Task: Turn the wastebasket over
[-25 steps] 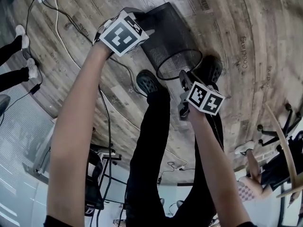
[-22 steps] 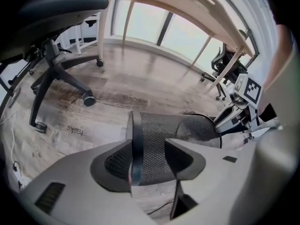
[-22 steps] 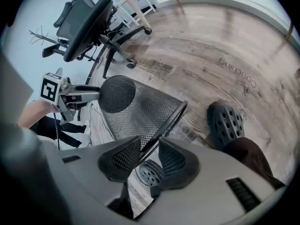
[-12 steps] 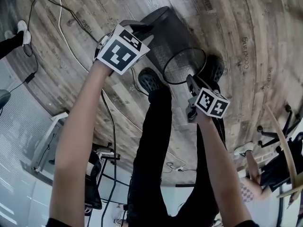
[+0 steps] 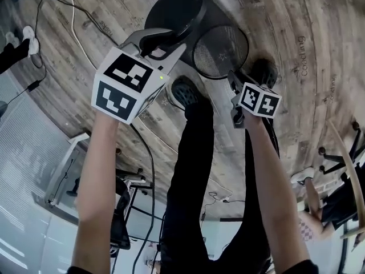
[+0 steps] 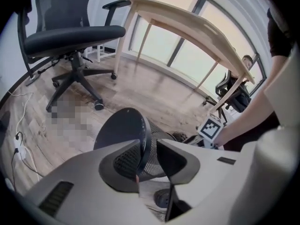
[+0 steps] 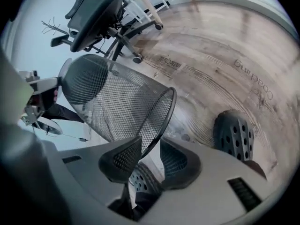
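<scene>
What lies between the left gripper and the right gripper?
In the head view, the tilted black mesh wastebasket: the left gripper, its jaws just closing, grips the base edge, and the right gripper, also just closing, grips the open rim.

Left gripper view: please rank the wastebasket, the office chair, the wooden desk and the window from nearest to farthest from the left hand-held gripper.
1. Wastebasket: centre, its base edge gripped in the left hand-held gripper, whose jaws have just been closing.
2. Office chair: upper left.
3. Wooden desk: top, behind the chair.
4. Window: behind the desk.
</scene>
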